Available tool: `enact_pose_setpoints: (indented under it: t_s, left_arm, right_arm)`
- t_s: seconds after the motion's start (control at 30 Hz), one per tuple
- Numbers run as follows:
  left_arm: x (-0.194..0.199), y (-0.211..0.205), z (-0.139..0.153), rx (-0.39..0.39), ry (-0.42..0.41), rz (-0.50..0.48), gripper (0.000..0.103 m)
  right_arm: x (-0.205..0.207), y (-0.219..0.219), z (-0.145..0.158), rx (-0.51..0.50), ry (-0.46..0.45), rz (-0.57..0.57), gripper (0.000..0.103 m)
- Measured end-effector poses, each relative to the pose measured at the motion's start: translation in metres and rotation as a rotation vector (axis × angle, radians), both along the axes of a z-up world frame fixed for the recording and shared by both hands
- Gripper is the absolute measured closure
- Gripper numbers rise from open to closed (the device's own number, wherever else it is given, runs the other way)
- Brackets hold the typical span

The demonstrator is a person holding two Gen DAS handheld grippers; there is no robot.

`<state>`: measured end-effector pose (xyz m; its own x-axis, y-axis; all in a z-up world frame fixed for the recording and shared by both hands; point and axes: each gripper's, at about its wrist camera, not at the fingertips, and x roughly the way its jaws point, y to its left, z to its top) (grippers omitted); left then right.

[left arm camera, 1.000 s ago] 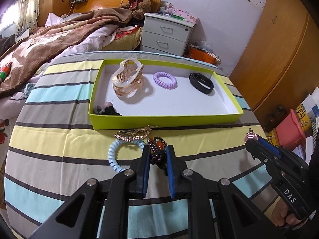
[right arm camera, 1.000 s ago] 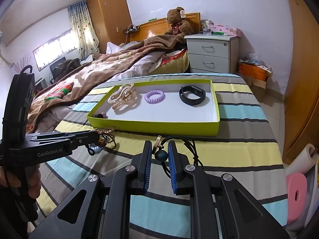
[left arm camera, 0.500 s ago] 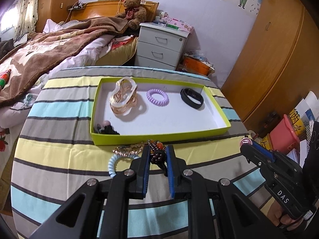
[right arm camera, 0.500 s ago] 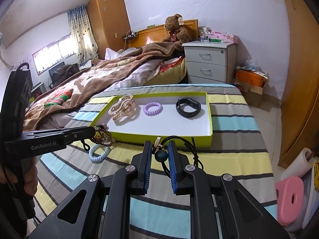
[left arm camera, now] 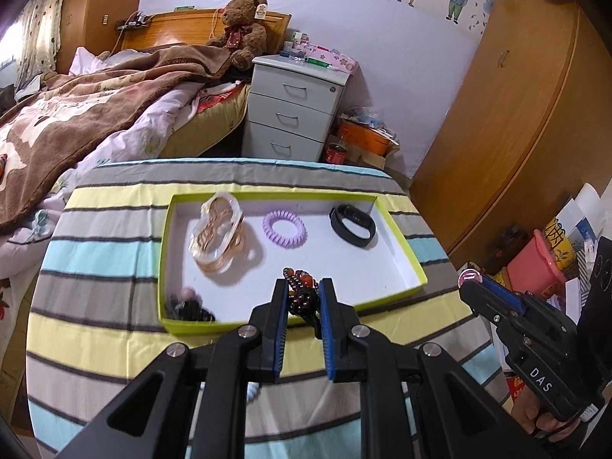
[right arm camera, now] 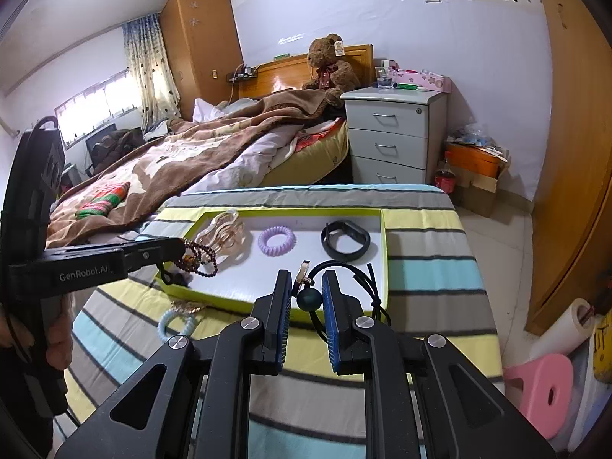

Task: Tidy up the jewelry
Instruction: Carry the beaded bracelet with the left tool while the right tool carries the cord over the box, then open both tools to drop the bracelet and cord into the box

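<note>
Beaded bracelet (left arm camera: 302,298): lower centre, pinched in the left gripper (left arm camera: 302,319) jaws, hanging over the tray's near edge — likely carried for dropping in.
Cord necklace (right arm camera: 310,298): right gripper (right arm camera: 304,302) jaws closed on its dark bead, cord dangling.
Green tray (left arm camera: 405,244): mid-frame on the striped bench (left arm camera: 95,252); holds claw clip (left arm camera: 218,235), purple coil (left arm camera: 284,229), black band (left arm camera: 352,225).
Blue coil (right arm camera: 172,323): outside the tray — unsorted.

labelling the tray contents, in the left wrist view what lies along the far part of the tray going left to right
hair claw clip → purple spiral hair tie → black wristband, all lying apart inside the green tray
</note>
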<state>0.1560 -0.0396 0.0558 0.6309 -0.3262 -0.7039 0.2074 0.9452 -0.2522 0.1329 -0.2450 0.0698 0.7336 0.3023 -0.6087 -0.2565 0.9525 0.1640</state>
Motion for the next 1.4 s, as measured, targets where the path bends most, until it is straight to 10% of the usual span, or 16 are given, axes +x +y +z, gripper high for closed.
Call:
enact_pose_setpoints:
  t_s: [1.4]
  left_arm:
    - [0.079, -0.026, -0.07, -0.013, 0.17, 0.004, 0.086]
  right_arm:
    - [0.095, 0.024, -0.076, -0.149, 0.212, 0.1, 0.086]
